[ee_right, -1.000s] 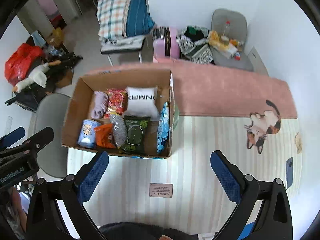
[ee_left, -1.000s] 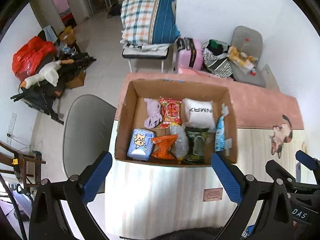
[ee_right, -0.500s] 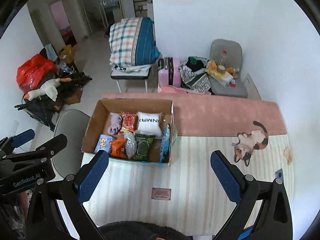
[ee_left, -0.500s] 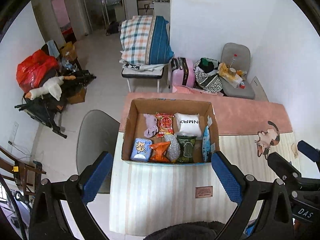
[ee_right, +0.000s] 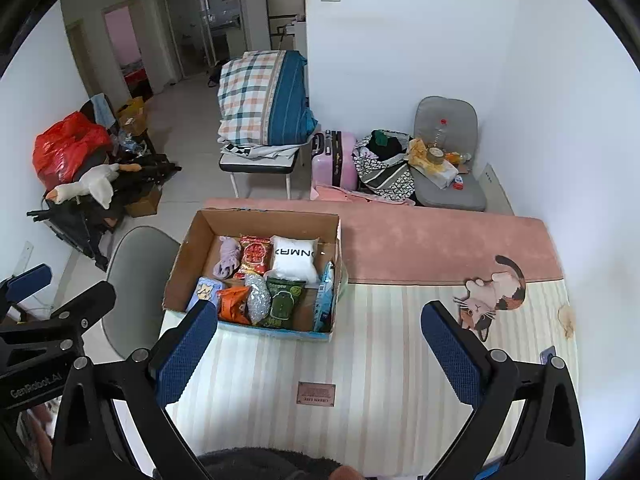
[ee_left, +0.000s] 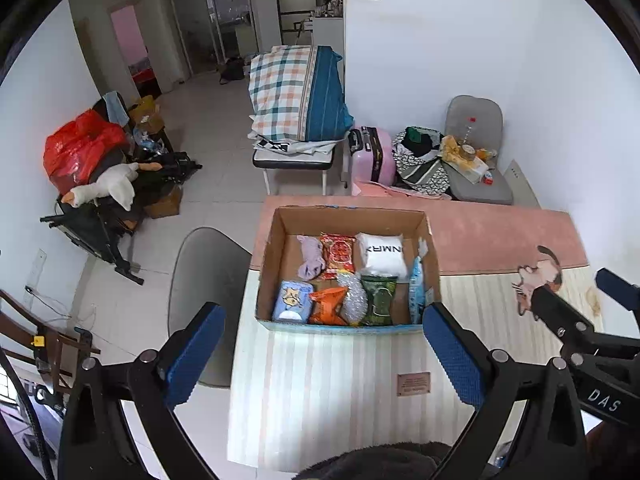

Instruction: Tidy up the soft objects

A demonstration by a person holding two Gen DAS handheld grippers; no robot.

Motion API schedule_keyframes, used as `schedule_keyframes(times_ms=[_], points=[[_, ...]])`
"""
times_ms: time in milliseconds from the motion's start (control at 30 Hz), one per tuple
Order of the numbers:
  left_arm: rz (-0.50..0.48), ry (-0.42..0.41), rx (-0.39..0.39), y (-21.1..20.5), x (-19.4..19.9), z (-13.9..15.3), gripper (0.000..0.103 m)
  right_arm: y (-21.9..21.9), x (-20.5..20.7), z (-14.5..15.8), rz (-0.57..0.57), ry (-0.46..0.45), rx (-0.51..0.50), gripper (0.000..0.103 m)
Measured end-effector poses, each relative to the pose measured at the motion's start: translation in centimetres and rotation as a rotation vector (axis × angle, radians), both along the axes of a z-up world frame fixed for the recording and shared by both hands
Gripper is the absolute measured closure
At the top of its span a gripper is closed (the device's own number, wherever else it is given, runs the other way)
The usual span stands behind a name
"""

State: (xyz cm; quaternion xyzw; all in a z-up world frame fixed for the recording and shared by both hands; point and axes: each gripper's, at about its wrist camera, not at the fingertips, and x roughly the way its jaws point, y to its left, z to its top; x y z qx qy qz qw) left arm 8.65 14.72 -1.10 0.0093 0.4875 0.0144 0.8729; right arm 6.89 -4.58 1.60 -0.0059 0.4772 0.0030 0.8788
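An open cardboard box (ee_left: 276, 256) (ee_right: 182, 268) stands on the striped table mat. Inside lie a white pillow (ee_left: 381, 254) (ee_right: 295, 258), a red snack bag (ee_left: 337, 255), a lilac cloth (ee_left: 310, 258), a light blue pack (ee_left: 292, 300), an orange bag (ee_left: 328, 306), a silver mesh pouch (ee_left: 352, 298), a green bag (ee_left: 378, 298) and a blue pack (ee_left: 416, 288) upright against the right wall. My left gripper (ee_left: 322, 354) is open and empty, high above the table's near edge. My right gripper (ee_right: 316, 354) is open and empty, level with it to the right.
The table has a striped mat (ee_right: 380, 352) with a cat picture (ee_right: 490, 300) and a pink strip (ee_right: 440, 248) behind. A grey chair (ee_left: 204, 276) stands left of the table. Beyond are a bench with a plaid quilt (ee_left: 298, 96), a pink suitcase (ee_left: 370, 156) and a loaded grey chair (ee_left: 476, 160).
Both grippers have risen and drawn back from the box, so it looks smaller and more of the room shows. Both stay open and empty.
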Motion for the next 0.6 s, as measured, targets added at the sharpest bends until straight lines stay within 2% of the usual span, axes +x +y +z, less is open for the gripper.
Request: schedule_keyframes(times_ms=[67, 300, 600], points=[[0.004, 0.002, 0.019, 0.0, 0.3, -0.6, 0.001, 0.1, 0.5, -0.6, -0.011, -0.004, -0.023, 0.0], [0.029, 0.022, 0.014, 0.4, 1.4, -2.7, 0.001, 0.0, 2.0, -3.1, -0.034, 0.029, -0.04, 0.0], [0.029, 0.04, 0.009, 0.5, 1.9, -3.5, 0.001, 0.0, 2.6, -4.7, -0.037, 0.058, -0.041, 0.0]])
